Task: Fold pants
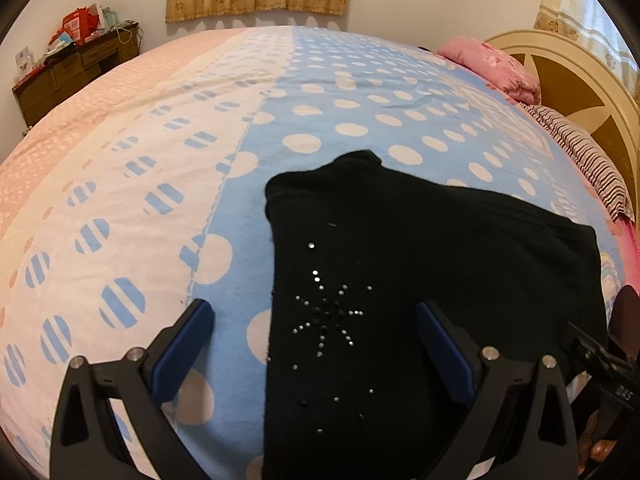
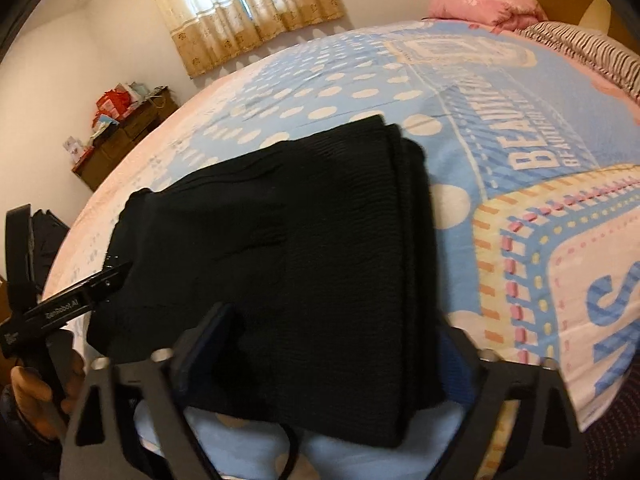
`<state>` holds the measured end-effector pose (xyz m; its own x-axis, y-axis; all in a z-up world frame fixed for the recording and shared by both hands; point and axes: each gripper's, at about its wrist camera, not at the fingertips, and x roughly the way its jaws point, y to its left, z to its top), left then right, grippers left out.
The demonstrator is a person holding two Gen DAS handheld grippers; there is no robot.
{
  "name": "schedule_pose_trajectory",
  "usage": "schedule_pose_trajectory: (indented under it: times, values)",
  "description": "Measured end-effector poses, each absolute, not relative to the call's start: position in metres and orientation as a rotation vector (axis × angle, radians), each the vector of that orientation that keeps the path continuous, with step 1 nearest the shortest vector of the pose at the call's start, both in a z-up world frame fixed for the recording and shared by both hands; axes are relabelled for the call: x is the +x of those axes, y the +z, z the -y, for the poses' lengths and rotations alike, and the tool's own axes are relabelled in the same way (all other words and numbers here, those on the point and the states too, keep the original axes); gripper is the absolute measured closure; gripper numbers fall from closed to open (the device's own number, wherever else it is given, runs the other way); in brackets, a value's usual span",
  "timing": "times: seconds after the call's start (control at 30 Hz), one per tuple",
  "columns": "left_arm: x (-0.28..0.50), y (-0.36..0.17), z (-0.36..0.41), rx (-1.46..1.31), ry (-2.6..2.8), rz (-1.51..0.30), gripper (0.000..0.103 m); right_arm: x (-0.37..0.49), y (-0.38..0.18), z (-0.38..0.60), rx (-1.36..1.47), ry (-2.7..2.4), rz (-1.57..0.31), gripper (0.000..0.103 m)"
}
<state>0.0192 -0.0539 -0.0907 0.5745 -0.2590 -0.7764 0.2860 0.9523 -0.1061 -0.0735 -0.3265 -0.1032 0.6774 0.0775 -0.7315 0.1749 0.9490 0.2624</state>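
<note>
Black pants (image 1: 420, 280) lie folded into a compact stack on the bed, with a star of small rhinestones facing up in the left wrist view. My left gripper (image 1: 316, 316) is open, its blue-padded fingers wide apart over the stack's left edge, holding nothing. In the right wrist view the pants (image 2: 304, 248) show as a ribbed folded pile. My right gripper (image 2: 332, 336) is open, its fingers straddling the pile's near end. The left gripper also shows at the left of the right wrist view (image 2: 100, 284).
The bed has a blue sheet (image 1: 320, 92) with white dots and printed lettering. A pink pillow (image 1: 492, 64) and a striped pillow (image 1: 580, 152) lie by the headboard. A wooden dresser (image 1: 72, 72) with clutter stands by the far wall, under curtains.
</note>
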Motion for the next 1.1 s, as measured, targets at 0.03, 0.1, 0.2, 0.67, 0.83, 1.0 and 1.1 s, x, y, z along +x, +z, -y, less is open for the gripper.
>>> schedule_pose_trajectory:
  times: [0.03,0.1,0.2,0.67,0.83,1.0,1.1]
  values:
    - [0.018,-0.09,0.055,0.036,-0.322,-0.904,0.007,-0.075,-0.103,0.33,0.338,-0.056,-0.822,0.029]
    - [0.016,-0.087,0.059,0.049,-0.33,-0.901,0.016,-0.077,-0.102,0.334,0.353,-0.056,-0.812,0.04]
    - [0.012,-0.084,0.066,0.051,-0.365,-0.912,0.038,-0.079,-0.101,0.335,0.362,-0.05,-0.805,0.049]
    - [0.005,-0.073,0.079,0.093,-0.34,-0.886,0.083,-0.085,-0.087,0.299,0.107,-0.104,-0.758,0.068]
    - [0.003,-0.067,0.076,0.095,-0.341,-0.862,0.086,-0.092,-0.078,0.296,0.095,-0.109,-0.71,0.07]
    - [-0.002,-0.054,0.075,0.098,-0.343,-0.808,0.087,-0.095,-0.07,0.289,0.076,-0.114,-0.672,0.07]
    - [-0.003,-0.048,0.074,0.109,-0.342,-0.785,0.087,-0.099,-0.064,0.284,0.076,-0.109,-0.643,0.07]
